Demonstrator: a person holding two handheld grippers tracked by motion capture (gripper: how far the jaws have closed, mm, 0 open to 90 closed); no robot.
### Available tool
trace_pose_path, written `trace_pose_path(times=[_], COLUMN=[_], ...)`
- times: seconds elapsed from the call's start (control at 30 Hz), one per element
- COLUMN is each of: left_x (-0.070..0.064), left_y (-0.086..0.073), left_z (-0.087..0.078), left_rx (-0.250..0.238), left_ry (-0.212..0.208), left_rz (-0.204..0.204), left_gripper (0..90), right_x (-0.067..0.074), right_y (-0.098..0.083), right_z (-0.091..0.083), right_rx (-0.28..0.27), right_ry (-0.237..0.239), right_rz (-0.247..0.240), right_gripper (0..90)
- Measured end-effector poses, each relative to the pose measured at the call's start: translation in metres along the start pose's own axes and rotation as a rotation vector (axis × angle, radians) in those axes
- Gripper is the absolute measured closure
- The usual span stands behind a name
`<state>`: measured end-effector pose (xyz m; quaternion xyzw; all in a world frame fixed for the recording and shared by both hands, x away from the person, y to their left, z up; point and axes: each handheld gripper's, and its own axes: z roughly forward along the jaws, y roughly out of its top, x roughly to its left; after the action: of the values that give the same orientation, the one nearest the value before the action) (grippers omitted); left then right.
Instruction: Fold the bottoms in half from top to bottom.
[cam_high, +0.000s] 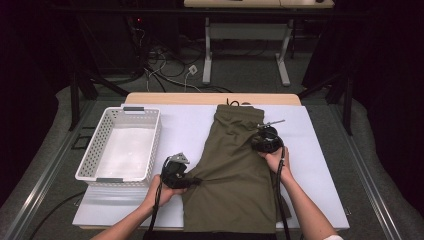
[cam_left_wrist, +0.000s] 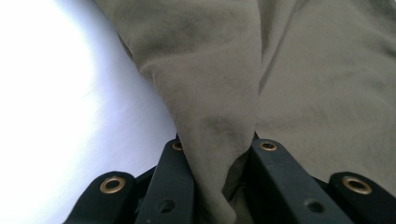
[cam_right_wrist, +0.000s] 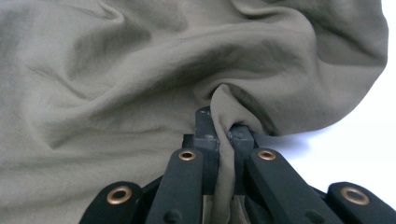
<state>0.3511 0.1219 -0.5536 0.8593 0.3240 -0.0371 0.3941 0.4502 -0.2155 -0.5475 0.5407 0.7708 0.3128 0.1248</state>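
Here olive garment stretched between left tongs and right tongs, both pinching fabric.

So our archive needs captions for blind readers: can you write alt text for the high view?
A person's two grippers, left and right, each pinch an olive garment spread on a white table. A white basket stands at left.

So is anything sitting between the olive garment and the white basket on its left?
Nothing visible does. The garment lies on the white sheet, pinched at its left edge by the left hand-held gripper and at its right edge by the right hand-held gripper. Bare sheet separates it from the basket.
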Motion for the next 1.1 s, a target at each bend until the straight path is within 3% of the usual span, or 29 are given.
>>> trace_pose_path(times=[0.2,0.33,0.53,0.73,0.97,1.1], left_x=[0.002,0.0,-0.004,-0.011,-0.016,-0.016], left_y=[-0.003,-0.002,0.001,0.005,0.012,0.016], left_z=[-0.005,-0.001,0.004,0.013,0.022,0.025], left_rx=[-0.001,0.005,0.011,0.023,0.024,0.02], left_ry=[0.012,0.018,0.005,-0.012,-0.022,0.007], left_rz=[-0.006,-0.001,0.016,0.035,0.047,0.052], left_gripper=[83.8,81.7,80.4,77.1,64.8,54.7], right_x=[0.009,0.003,-0.003,-0.016,-0.025,-0.027], right_y=[0.004,0.002,-0.001,-0.005,-0.007,-0.006], right_z=[0.005,0.004,-0.006,-0.014,-0.015,-0.013], right_rx=[-0.001,-0.004,0.001,-0.008,-0.021,-0.033], right_ry=[-0.004,0.009,-0.035,-0.079,-0.104,-0.123], right_rz=[-0.012,-0.003,-0.037,-0.028,-0.014,-0.028], right_gripper=[87.2,87.3,87.0,86.9,86.6,85.0])
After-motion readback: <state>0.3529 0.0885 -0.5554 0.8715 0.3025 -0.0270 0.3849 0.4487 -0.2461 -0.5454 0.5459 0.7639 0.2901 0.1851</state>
